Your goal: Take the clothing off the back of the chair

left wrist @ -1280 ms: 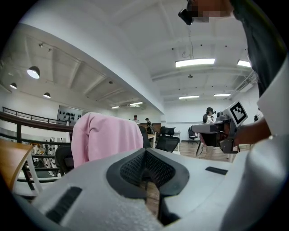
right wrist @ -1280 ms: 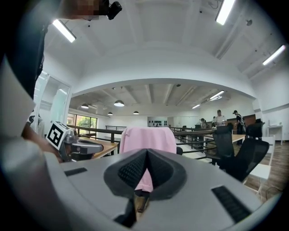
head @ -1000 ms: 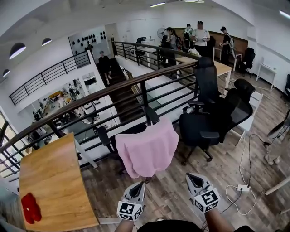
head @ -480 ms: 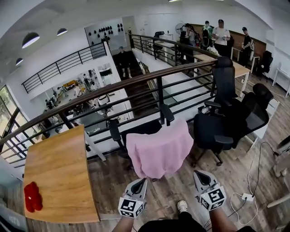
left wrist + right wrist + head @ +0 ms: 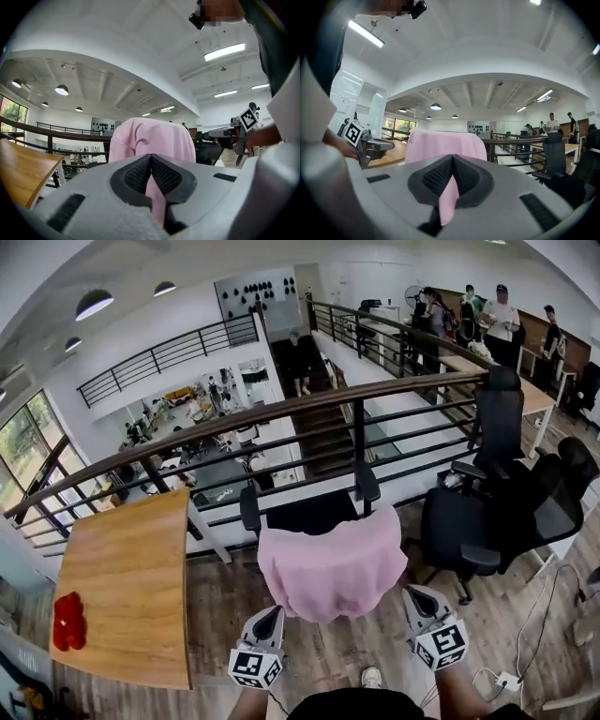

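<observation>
A pink garment [image 5: 323,568] hangs over the back of a black chair [image 5: 309,512] that faces the railing. My left gripper [image 5: 273,613] is shut on the garment's lower left edge, and my right gripper [image 5: 413,594] on its lower right edge. In the left gripper view the left gripper [image 5: 151,158] pinches a strip of the pink garment [image 5: 154,138] between its closed jaws. The right gripper [image 5: 452,158] does the same in the right gripper view, with the pink garment [image 5: 440,145] spread ahead of it. The chair back is hidden under the cloth.
A wooden table [image 5: 127,587] with a red thing [image 5: 67,620] stands at the left. A dark railing [image 5: 281,411] runs behind the chair above a lower floor. Black office chairs [image 5: 497,512] crowd the right. A power strip [image 5: 507,679] and cables lie on the floor. Several people [image 5: 497,315] stand far back.
The head view has swung, so the chair and garment sit more centrally and the table shows more. Both grippers have moved with the cloth, still shut on it, and stand slightly farther apart.
</observation>
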`<state>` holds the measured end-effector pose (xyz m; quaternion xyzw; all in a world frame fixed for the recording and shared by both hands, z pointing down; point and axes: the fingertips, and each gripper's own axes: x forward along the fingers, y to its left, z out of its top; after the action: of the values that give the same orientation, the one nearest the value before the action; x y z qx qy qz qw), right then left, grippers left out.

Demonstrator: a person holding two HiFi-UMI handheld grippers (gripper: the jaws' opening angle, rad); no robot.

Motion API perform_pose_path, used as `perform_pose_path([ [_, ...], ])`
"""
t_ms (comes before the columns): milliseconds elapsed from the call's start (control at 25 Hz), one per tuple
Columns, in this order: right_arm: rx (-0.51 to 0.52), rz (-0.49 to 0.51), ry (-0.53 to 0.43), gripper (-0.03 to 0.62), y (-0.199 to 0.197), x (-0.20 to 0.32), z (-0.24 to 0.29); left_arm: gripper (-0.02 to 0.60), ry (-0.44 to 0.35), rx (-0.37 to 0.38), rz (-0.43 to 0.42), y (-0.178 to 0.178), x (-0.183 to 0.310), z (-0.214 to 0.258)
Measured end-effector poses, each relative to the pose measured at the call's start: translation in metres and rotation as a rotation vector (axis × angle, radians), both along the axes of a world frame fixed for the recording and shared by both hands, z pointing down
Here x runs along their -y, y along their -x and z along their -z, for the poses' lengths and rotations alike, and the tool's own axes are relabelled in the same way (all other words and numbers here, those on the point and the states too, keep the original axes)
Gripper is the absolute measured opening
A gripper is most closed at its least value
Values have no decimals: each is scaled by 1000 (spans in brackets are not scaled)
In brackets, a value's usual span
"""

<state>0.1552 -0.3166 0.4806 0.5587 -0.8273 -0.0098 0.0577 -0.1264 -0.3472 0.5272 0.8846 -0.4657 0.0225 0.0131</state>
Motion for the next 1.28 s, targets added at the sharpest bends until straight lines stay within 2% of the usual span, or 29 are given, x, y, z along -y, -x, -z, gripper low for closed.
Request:
perform_pose_path([
  [320,49,67,-19,3,-22,50,0,15,-2,10,148,17,24,7],
  [560,85,77,-25,5,-39,73,-1,23,-18,7,213,13,30,15],
  [600,100,81,-33,5,-42,77,1,35,-19,4,224,13,31,16],
  [680,120,98,-36,76,-45,84,1,119,-12,-7,247,14,32,15],
  [760,124,112,-27,88,-48,91,-3,162,-2,-18,270,16,33,13],
  [960,109,108,-8,123,-55,113,-8,210,9,-23,311,25,46,12],
  [1120,100,102,20,177,-58,134,-16,280,36,-15,317,29,68,7],
  [1280,176,104,94,226,-61,152,-26,317,71,-11,320,34,87,3],
])
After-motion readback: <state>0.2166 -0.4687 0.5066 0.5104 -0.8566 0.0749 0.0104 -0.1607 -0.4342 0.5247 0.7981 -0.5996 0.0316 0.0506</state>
